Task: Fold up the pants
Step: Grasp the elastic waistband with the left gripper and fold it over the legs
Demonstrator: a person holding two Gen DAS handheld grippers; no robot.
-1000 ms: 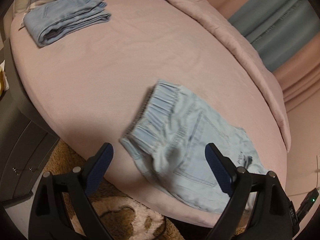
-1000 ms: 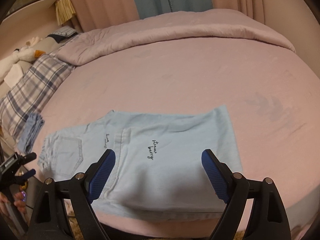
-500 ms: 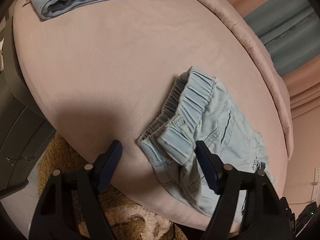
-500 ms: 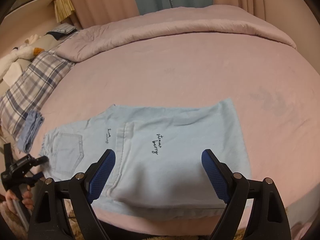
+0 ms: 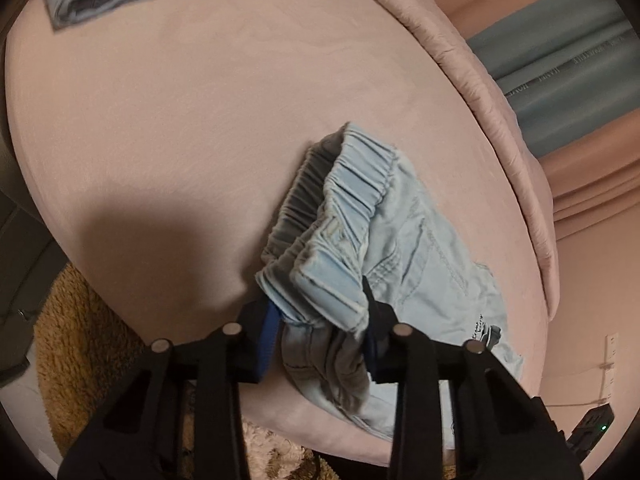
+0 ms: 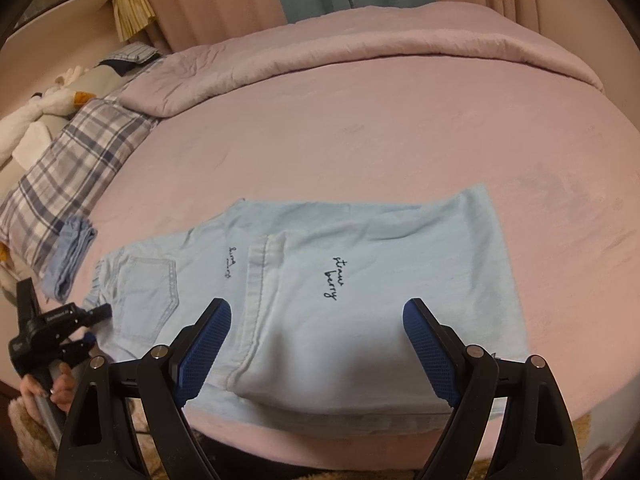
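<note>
My left gripper (image 5: 320, 320) jaws just closing, clamped on elastic waistband (image 5: 356, 184) of light-blue pants (image 6: 360, 300) at pink bed (image 6: 400, 128) near edge. Right gripper (image 6: 316, 340) gapes above leg cuffs, empty. Step: grasping. Next, probably: grab cuffs, fold over.

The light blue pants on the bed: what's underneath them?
The light blue pants lie on the pink sheet, which shows all around them. The left tongs pinch the bunched waistband. Anything else beneath is covered by the fabric.
</note>
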